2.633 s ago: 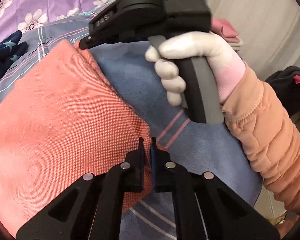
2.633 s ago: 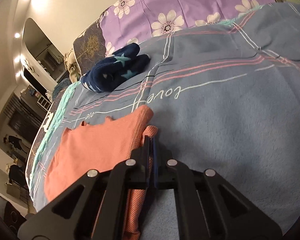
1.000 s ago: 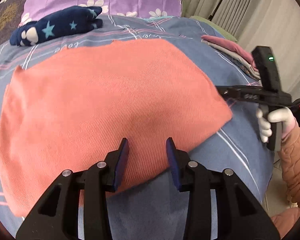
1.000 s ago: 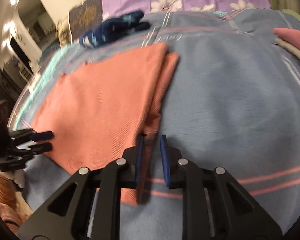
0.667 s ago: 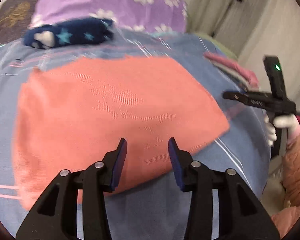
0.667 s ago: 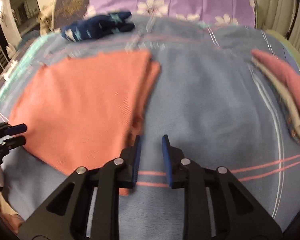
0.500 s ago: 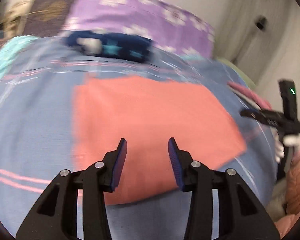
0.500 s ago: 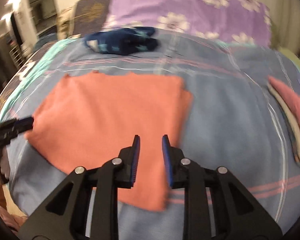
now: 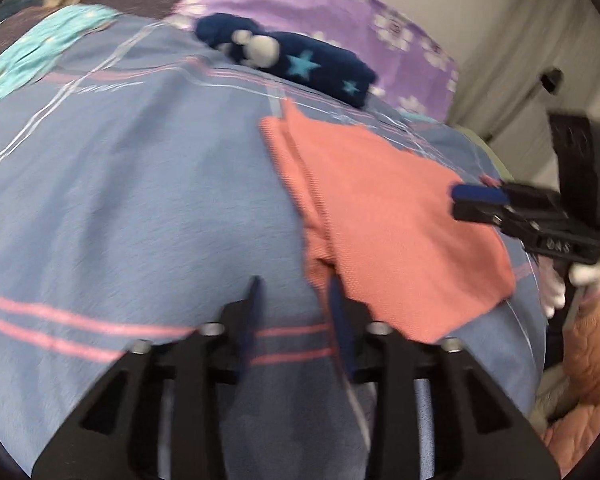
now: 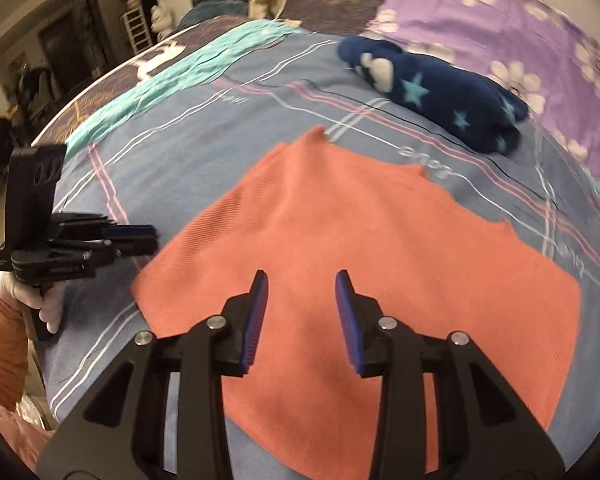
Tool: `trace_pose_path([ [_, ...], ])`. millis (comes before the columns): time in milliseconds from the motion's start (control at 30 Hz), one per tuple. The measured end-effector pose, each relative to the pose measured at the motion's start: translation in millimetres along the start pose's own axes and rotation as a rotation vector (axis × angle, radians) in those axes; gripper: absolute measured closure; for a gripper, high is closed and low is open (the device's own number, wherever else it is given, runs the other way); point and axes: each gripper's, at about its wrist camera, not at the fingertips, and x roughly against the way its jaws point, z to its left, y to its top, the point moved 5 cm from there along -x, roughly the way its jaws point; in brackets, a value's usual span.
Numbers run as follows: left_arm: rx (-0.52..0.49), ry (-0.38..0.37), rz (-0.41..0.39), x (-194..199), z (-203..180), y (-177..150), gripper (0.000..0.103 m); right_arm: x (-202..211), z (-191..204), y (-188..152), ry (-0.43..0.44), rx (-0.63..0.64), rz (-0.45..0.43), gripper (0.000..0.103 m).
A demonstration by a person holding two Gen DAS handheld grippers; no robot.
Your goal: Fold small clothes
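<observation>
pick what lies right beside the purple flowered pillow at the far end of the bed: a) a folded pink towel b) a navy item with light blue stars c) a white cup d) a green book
b: the navy star-patterned item lies against the purple flowered pillow, beyond the orange garment.

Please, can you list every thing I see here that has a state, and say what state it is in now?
Left hand-held gripper: open, empty, at the garment's near left corner.
Right hand-held gripper: open, empty, over the garment.
Salmon garment: lying flat on the bed, folded, a doubled edge showing on its left side.
Navy star-patterned garment: bundled up, lying beyond the salmon garment near the pillow.
Blue striped bedcover: spread out.
</observation>
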Motion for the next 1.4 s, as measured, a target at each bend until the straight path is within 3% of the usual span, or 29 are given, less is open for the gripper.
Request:
trace_pose_path([
  [100, -0.065, -0.025, 0.020, -9.8, -9.3, 3.5, 0.060, -5.0, -2.9, 9.2, -0.010, 0.000, 0.008, 0.067],
  [267, -0.063, -0.062, 0.030, -19.5, -6.0, 11.0, 0.060, -23.6, 2.6, 50.0, 0.000, 0.016, 0.009, 0.067],
  [500, -0.052, -0.079, 0.020, -17.8, -3.9, 10.3, 0.060, -91.0, 34.1, 103.3, -0.024, 0.116, 0.096, 0.066],
  [700, -0.043, -0.097, 0.035, -19.9, -1.6, 11.6, 0.069, -143.6, 39.1, 113.2, -0.149, 0.176, 0.172, 0.061],
  [767, -0.028, -0.110, 0.043, -21.4, 0.2, 11.9, 0.080, -154.6, 34.0, 113.4, -0.157, 0.147, 0.176, 0.062],
  [800, -0.020, -0.114, 0.051, -22.3, 0.9, 11.1, 0.088, -155.1, 32.6, 114.2, -0.152, 0.139, 0.166, 0.068],
  [833, -0.015, -0.119, 0.057, -22.1, 1.1, 10.0, 0.093, -154.8, 31.9, 115.4, -0.150, 0.135, 0.160, 0.100],
  [967, 0.008, -0.094, 0.054, -13.1, -0.7, 0.7, 0.097, -142.0, 24.6, 128.6, -0.131, 0.065, 0.077, 0.100],
  [1067, 0.032, -0.076, 0.058, -9.8, 6.6, -7.2, 0.103, -149.5, 16.7, 130.3, -0.092, 0.009, 0.091, 0.100],
  [1133, 0.063, -0.108, 0.055, -7.1, 12.5, -9.3, 0.103, -154.9, 17.3, 126.0, -0.066, 0.015, 0.097, 0.100],
  [1200, 0.053, -0.106, 0.044, -1.1, 12.4, -10.6, 0.103, -146.6, 18.4, 123.4, -0.042, 0.022, 0.067, 0.096],
  [1300, 0.030, -0.108, 0.020, 11.4, 9.0, -12.4, 0.103, -121.1, 13.6, 124.9, -0.051, 0.038, 0.007, 0.073],
  [1400, 0.030, -0.172, -0.003, 21.5, -0.2, -13.0, 0.093, -100.7, 1.4, 124.8, -0.098, 0.063, -0.003, 0.070],
])
